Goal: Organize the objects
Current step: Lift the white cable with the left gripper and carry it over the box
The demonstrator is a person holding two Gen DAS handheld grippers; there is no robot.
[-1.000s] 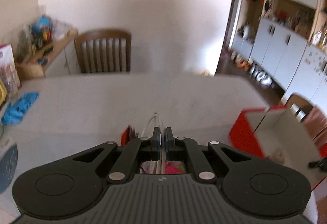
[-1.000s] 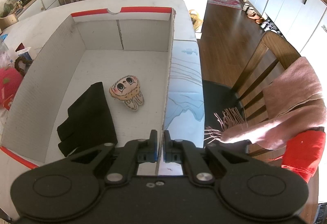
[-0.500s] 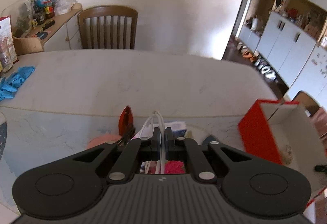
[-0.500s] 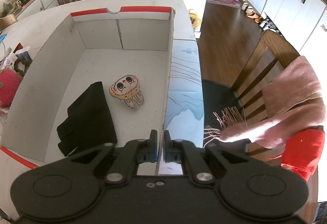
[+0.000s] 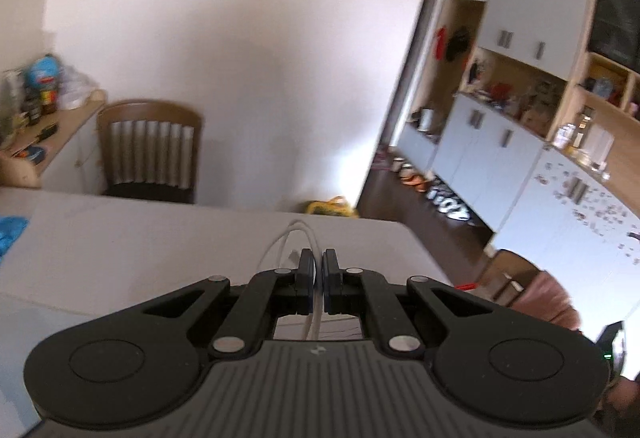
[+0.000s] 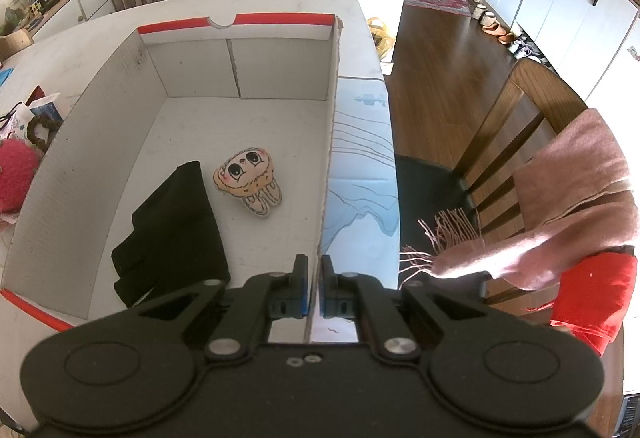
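In the left wrist view my left gripper (image 5: 319,254) is shut on two thin white cord loops (image 5: 286,238) that stick up past its fingertips. What hangs from the cords is hidden under the gripper, apart from a white patch. It is held above the pale table (image 5: 160,250). In the right wrist view my right gripper (image 6: 315,262) is shut on the right wall of a white cardboard box (image 6: 329,142) with red edges. Inside the box lie a black glove (image 6: 172,230) and a flat cartoon bunny figure (image 6: 248,178).
Left of the box lie a red fluffy item (image 6: 16,174) and a small blue-and-white bag (image 6: 44,106). A chair draped with a pink scarf (image 6: 580,198) and a red cloth (image 6: 592,290) stands to the right. A wooden chair (image 5: 148,150) is at the table's far end, and blue gloves (image 5: 10,234) lie at the left.
My left gripper has risen with the white cords and tilted up, so the items under it and the red box have left its view. The right gripper has not moved.
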